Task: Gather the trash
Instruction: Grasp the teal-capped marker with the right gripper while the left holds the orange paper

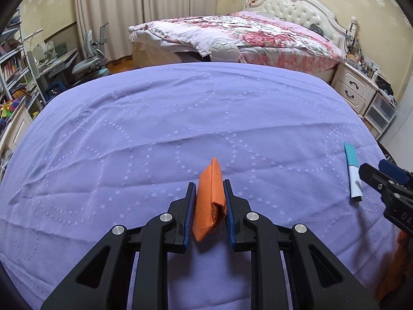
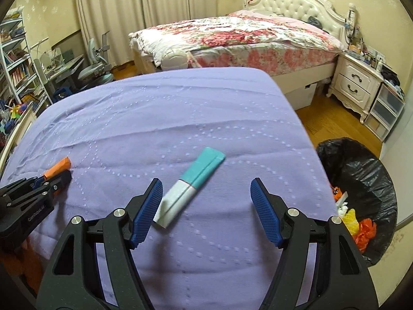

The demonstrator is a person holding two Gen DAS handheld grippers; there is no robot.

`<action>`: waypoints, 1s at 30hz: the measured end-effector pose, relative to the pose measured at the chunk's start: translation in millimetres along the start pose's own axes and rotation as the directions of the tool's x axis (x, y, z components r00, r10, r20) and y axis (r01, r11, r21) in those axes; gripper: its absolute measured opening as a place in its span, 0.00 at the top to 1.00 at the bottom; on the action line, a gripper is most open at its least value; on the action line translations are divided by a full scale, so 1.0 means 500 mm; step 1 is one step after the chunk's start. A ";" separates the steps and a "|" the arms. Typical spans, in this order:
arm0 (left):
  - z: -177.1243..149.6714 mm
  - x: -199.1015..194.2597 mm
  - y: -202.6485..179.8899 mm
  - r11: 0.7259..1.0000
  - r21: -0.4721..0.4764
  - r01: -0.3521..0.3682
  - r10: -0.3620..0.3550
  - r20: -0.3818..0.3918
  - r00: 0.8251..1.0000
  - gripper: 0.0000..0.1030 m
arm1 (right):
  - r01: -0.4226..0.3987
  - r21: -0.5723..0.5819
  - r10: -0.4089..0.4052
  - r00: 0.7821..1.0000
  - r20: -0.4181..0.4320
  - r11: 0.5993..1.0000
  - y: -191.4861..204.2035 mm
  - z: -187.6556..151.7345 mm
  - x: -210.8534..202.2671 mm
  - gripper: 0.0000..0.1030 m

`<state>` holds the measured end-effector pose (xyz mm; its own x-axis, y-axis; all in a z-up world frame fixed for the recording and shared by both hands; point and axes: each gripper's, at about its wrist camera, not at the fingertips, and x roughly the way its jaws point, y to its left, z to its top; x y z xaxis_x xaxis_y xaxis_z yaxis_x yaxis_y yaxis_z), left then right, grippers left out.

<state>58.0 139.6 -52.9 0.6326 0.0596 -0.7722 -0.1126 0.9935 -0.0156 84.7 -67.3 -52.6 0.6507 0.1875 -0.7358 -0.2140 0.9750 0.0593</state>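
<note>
Lying on the purple-covered table [image 2: 180, 108] just ahead of the wide-open right gripper [image 2: 206, 188], teal-and-white wrapper [image 2: 189, 187], long axis slanting up-right, near end beside its left pad; left gripper [image 1: 208, 193] clamping orange wrapper [image 1: 210, 199].

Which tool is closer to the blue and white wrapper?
Right. The right tool is open just short of the wrapper; the left tool is off to the side, shut on orange paper.

Cream curtains [image 2: 160, 7], floral bed [image 2: 245, 36], white nightstand [image 2: 358, 82], wooden floor [image 2: 335, 118].
</note>
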 end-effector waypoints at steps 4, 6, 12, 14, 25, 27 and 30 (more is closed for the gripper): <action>-0.002 -0.002 0.016 1.000 -0.017 0.008 -0.008 0.004 1.000 0.79 | 0.022 -0.032 -0.023 0.999 -0.038 0.999 0.021 -0.006 0.018 0.33; -0.003 -0.002 0.020 1.000 -0.021 0.015 -0.015 0.006 1.000 0.79 | 0.024 -0.039 -0.026 0.999 -0.045 0.999 0.021 -0.010 0.016 0.33; -0.006 -0.001 0.028 0.999 -0.030 0.028 -0.028 0.009 1.000 0.79 | 0.049 -0.032 -0.051 0.997 -0.066 0.998 -0.003 -0.023 0.011 0.33; -0.007 -0.002 0.029 0.999 -0.031 0.030 -0.030 0.010 1.000 0.79 | 0.057 -0.034 -0.059 0.996 -0.067 0.998 -0.008 -0.022 0.010 0.33; -0.007 -0.002 0.028 0.999 -0.030 0.028 -0.027 0.010 1.000 0.79 | 0.035 -0.107 -0.042 0.997 -0.065 0.994 0.026 -0.004 0.020 0.50; -0.007 -0.002 0.029 0.999 -0.029 0.027 -0.027 0.010 1.000 0.79 | 0.029 -0.114 -0.037 0.997 -0.072 0.993 0.032 -0.004 0.026 0.57; -0.007 -0.002 0.028 0.999 -0.029 0.028 -0.027 0.010 1.000 0.79 | 0.017 -0.116 -0.026 0.997 -0.072 0.993 0.036 -0.006 0.023 0.69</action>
<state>53.1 153.3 -54.5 0.6431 0.0334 -0.7650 -0.1175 0.9915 -0.0555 86.1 -47.7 -62.0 0.6018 0.1535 -0.7837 -0.2859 0.9577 -0.0319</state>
